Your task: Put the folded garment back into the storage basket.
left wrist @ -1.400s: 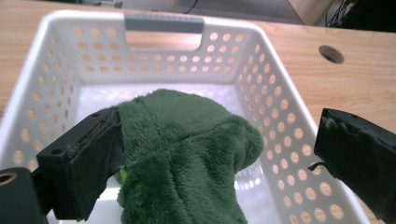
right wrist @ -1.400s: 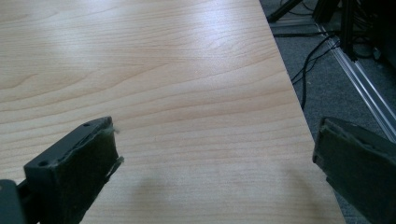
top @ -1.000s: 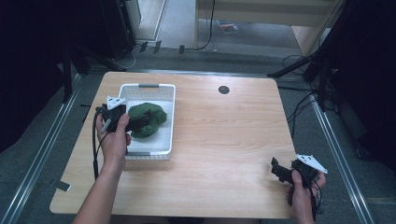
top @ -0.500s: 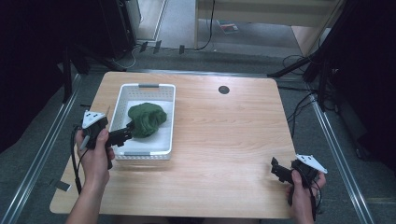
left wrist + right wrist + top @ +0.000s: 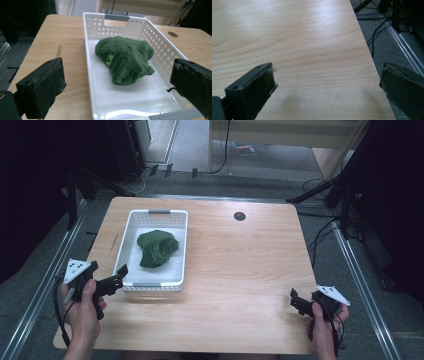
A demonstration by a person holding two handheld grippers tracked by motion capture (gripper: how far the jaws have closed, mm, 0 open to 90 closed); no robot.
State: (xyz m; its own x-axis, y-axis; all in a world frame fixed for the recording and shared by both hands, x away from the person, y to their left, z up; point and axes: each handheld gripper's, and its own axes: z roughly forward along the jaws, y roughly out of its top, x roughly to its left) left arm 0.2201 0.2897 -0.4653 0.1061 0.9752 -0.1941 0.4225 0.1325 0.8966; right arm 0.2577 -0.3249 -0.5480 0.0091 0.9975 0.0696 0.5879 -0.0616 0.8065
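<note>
A crumpled green plush cloth (image 5: 156, 248) (image 5: 125, 58) lies inside a white perforated basket (image 5: 129, 243) (image 5: 93, 30) on the left half of the wooden table. My left gripper (image 5: 116, 278) (image 5: 117, 87) is held at the basket's near left corner, open and empty, its jaws spread wide toward the cloth. My right gripper (image 5: 295, 301) (image 5: 325, 87) hovers over the table's near right corner, open, with bare wood between its jaws.
The table (image 5: 240, 265) has a round cable hole (image 5: 239, 216) at the back. Its right edge (image 5: 364, 47) runs close to my right gripper, with cables and a metal rail on the floor beyond. Dark stands surround the table.
My left gripper has drawn back out of the basket toward the near left corner, leaving the green cloth lying in the basket. The right gripper has stayed put.
</note>
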